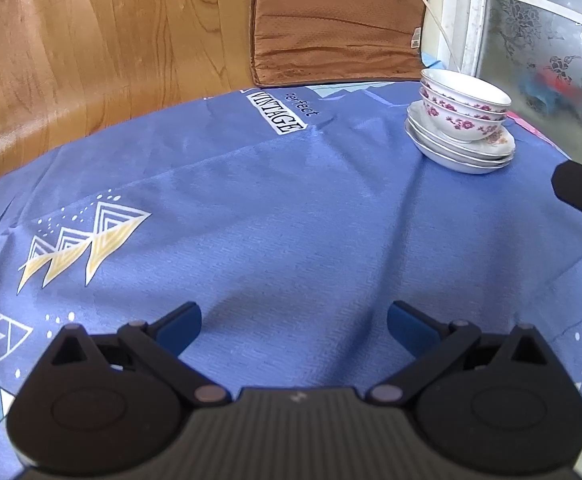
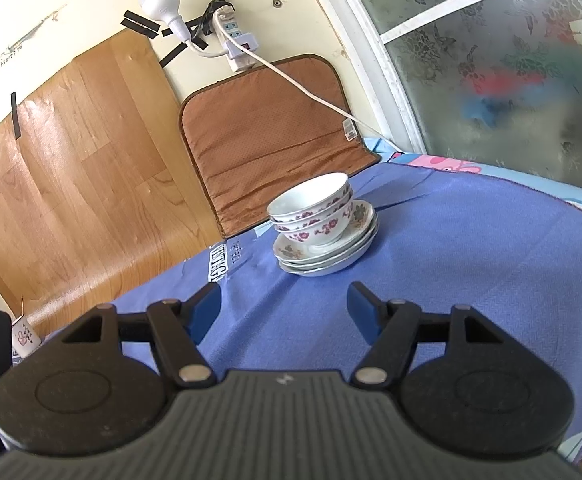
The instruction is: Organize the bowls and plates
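The desk is covered with a blue printed cloth bearing triangle motifs and a "VINTAGE" label. On it stands a single pile of crockery: three nested bowls with purple flower bands sit upright on a stack of plates. The plates number several; the exact count cannot be told. In the left wrist view the pile lies toward the far right part of the desk, near the frosted patterned window. In the right wrist view the same bowls and plates stand directly ahead of the claw, well apart from it.

The left claw is released, jaws spread wide, with only bare cloth between them. The right claw is likewise released, jaws apart and grasping nothing; its edge shows at the right margin of the left wrist view.

Behind the desk, a brown cushion leans against the wall beside wood-grain panelling. A white power strip is taped to the wall above.
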{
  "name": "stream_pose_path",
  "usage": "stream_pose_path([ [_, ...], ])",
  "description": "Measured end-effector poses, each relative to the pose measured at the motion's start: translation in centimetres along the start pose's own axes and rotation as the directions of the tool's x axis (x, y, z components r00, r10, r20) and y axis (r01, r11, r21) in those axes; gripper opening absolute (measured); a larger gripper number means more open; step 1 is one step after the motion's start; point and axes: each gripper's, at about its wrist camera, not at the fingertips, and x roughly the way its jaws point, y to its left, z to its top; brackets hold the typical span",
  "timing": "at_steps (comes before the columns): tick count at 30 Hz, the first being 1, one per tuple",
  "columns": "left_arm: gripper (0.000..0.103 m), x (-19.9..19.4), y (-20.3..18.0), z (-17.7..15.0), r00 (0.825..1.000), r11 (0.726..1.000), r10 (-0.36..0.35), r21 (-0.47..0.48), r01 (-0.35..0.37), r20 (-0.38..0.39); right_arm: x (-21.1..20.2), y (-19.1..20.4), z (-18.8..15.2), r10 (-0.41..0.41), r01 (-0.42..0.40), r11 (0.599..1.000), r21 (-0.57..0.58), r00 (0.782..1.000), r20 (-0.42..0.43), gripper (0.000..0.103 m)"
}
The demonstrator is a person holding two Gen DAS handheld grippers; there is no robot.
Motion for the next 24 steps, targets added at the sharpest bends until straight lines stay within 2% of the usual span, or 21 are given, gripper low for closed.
stream_pose_path([
  [10,0.103,-0.1,-0.3,-0.2,1.000,1.000,-0.020,0.014,0.020,-0.005,-0.1,0.0,-0.1,-0.004,0.004,1.000,0.005,1.000,0.003,0.072],
  [17,0.103,-0.5,-0.3,-0.2,1.000,1.000,-0.019,0.015,0.019,0.020,-0.2,0.0,-0.1,-0.006,0.006,1.000,0.009,1.000,0.004,0.072],
  [20,0.103,-1.3,-0.4,-0.1,0.997,0.999,0.022,0.030,-0.024,0.075,-0.2,0.0,-0.1,-0.006,0.006,1.000,0.009,1.000,0.004,0.073],
  [24,0.103,-2.3,-0.7,0.1,0.983,0.992,0.107,0.052,-0.116,0.148,-0.4,0.0,-0.1,-0.008,0.008,1.000,0.010,1.000,0.007,0.073],
])
